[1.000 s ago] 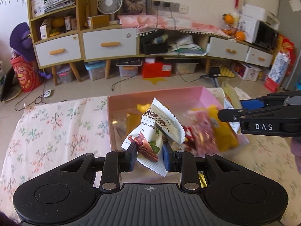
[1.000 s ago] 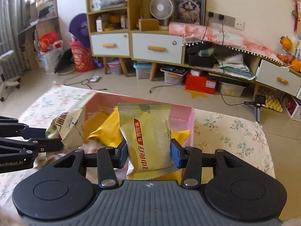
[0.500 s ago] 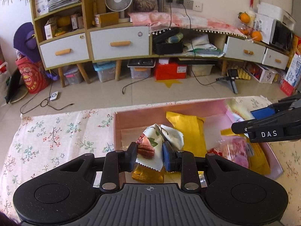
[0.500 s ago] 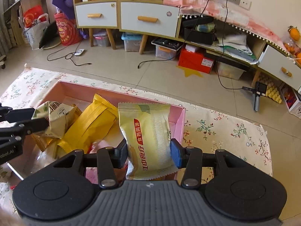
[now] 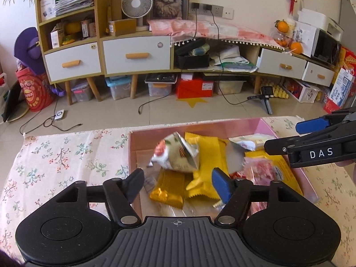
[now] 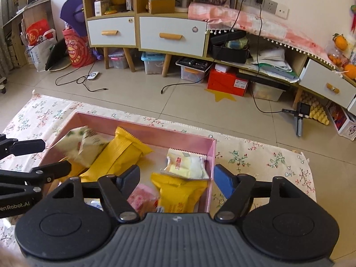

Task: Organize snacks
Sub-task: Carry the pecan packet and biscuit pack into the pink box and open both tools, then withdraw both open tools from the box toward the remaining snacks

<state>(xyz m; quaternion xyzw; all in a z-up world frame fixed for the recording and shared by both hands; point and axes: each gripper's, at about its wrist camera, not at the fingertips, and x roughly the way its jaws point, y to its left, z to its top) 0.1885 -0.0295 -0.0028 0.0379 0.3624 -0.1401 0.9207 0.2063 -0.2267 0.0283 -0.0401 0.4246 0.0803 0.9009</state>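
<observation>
Beige tiles run across the floor point(image 6: 138, 98) to a long, low cabinet point(image 5: 135, 55) with white drawers and wooden pulls, which bends round the corner of the room. On top of it stand a small white fan point(image 5: 137, 3) and a framed cat picture point(image 5: 168, 0), beside a pink cloth point(image 5: 207, 30) draped over the right-hand stretch. Plastic bins and a red box point(image 5: 194, 86) are pushed in underneath, and black cables trail over the tiles. Oranges point(image 5: 296, 46) sit near a microwave point(image 5: 326, 46) at the far right.

Closer in, the surface is covered by a floral cloth point(image 5: 62, 155), and a shallow pink box point(image 6: 210, 153) rests on it. Snack packets lie loose inside: a long yellow packet point(image 6: 120, 153) on a slant, a white-and-green packet point(image 6: 82, 144) against the box's left side and blurred in both views, a pale yellow-white packet point(image 6: 185, 163) by the right wall, another yellow one point(image 6: 180, 192) just below it, and a pink one point(image 6: 141, 197) near the front.

Both tools are over the box. The left hand-held gripper point(image 5: 178, 183) has its jaws spread wide with nothing between them, the white-and-green packet point(image 5: 175, 153) just beyond its tips. The right hand-held gripper point(image 6: 176, 179) is likewise released, its jaws apart above the yellow and pale packets.
</observation>
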